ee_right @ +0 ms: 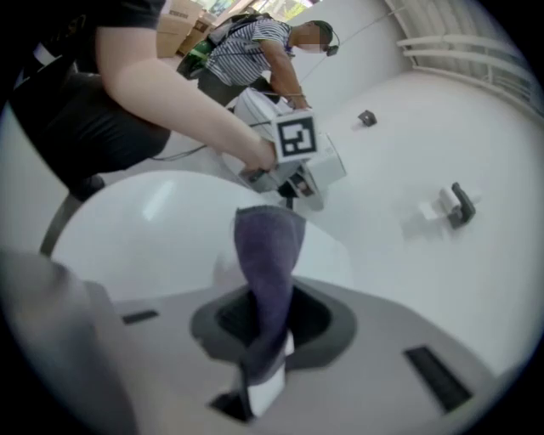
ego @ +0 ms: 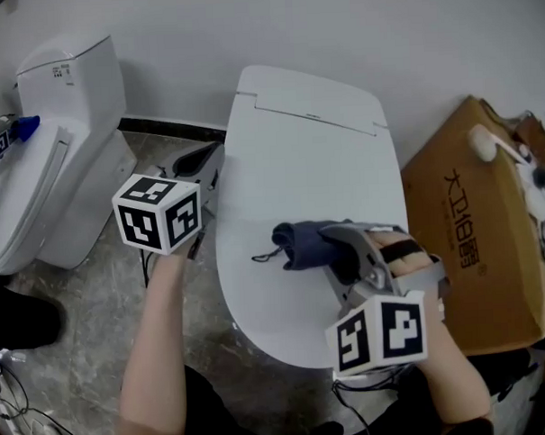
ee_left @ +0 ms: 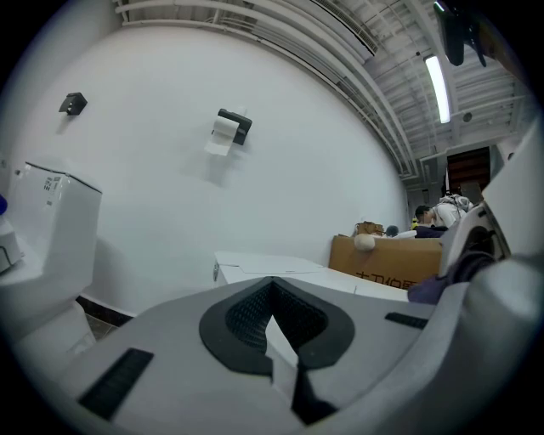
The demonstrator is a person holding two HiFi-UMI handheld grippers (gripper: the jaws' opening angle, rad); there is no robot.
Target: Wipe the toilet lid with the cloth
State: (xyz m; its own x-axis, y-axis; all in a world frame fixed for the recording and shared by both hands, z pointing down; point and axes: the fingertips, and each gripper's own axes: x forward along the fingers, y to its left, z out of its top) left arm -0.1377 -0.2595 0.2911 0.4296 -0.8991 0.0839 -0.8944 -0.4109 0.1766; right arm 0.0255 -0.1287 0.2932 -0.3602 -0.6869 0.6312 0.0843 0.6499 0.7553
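Note:
The white toilet lid (ego: 306,165) lies closed in the middle of the head view. A dark blue cloth (ego: 301,242) rests bunched on its front half, with my right gripper (ego: 339,254) shut on the cloth's right end. In the right gripper view the cloth (ee_right: 268,255) hangs out of the shut jaws over the lid (ee_right: 144,229). My left gripper (ego: 201,170) hovers off the lid's left edge, above the floor, jaws shut with nothing between them (ee_left: 276,340). The left gripper view shows the lid (ee_left: 280,265) ahead and a bit of cloth (ee_left: 429,289) at right.
A second white toilet (ego: 61,131) stands at the left. A cardboard box (ego: 481,239) sits close to the right of the lid. Cables (ego: 10,395) lie on the stone floor. A paper holder (ee_left: 231,127) is on the wall. A person (ee_right: 263,51) stands in the background.

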